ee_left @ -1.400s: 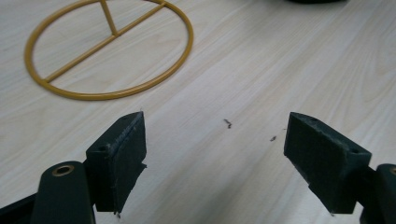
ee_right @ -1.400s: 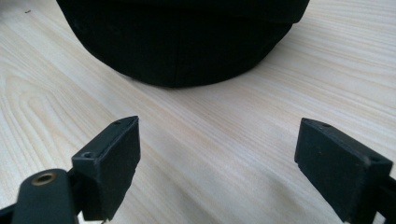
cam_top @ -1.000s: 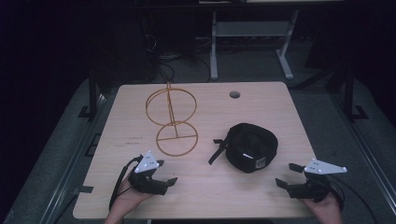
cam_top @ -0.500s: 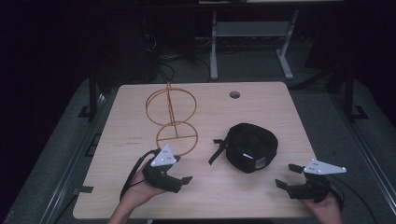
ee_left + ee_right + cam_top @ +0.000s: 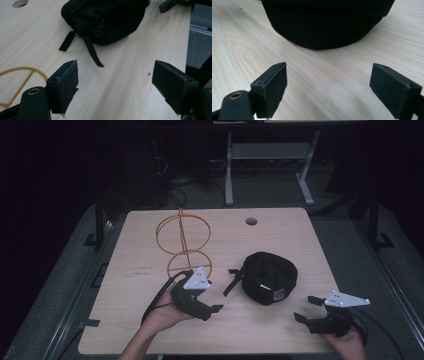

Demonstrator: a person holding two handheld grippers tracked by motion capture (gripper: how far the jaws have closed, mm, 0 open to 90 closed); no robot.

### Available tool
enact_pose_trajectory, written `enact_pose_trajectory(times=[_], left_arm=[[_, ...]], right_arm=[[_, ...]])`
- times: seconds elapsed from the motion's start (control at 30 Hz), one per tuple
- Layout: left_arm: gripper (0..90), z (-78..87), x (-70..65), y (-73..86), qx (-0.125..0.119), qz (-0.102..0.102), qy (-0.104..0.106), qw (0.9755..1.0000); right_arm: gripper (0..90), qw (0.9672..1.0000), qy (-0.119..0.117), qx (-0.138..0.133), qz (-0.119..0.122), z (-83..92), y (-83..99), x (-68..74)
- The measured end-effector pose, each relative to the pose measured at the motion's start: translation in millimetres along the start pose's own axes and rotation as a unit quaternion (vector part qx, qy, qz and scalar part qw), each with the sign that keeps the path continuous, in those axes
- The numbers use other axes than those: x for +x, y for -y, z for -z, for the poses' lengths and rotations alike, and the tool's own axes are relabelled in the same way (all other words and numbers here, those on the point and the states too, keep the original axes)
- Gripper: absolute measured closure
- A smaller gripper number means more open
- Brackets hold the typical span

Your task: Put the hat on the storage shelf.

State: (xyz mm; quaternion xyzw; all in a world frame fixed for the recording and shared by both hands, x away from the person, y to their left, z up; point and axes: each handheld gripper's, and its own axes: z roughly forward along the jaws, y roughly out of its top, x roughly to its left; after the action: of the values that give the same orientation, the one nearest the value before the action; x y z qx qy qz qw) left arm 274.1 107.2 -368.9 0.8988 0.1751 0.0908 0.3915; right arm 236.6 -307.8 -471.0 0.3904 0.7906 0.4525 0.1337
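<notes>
Black cap lies crown-up right of table centre, strap trailing toward 8 o'clock. Left gripper hovers at the cap's 8 o'clock, jaws spread wide, nothing held; right gripper sits at its 4 o'clock, likewise released. The gold wire stand (two hoops on a stem) waits at 10 o'clock. Likely a two-sided pickup: bring each jaw pair low onto the rim fabric, pinching cloth, not strap. Rim thickness is hard to judge in this dim light.
</notes>
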Motion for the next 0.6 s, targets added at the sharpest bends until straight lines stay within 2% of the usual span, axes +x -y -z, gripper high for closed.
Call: enact_pose_trajectory(times=[0.23,0.6], left_arm=[[22.9,-18.1,-6.7,-26.2,0.006,-0.021,0.019,0.9996],[24.9,-38.6,-4.8,-49.8,0.003,-0.024,0.045,0.9987]], right_arm=[[14.0,1.0000,-0.005,-0.003,0.008,-0.4,-0.5,0.8],[14.0,0.9999,-0.010,-0.003,0.008,-0.7,-1.0,1.3]])
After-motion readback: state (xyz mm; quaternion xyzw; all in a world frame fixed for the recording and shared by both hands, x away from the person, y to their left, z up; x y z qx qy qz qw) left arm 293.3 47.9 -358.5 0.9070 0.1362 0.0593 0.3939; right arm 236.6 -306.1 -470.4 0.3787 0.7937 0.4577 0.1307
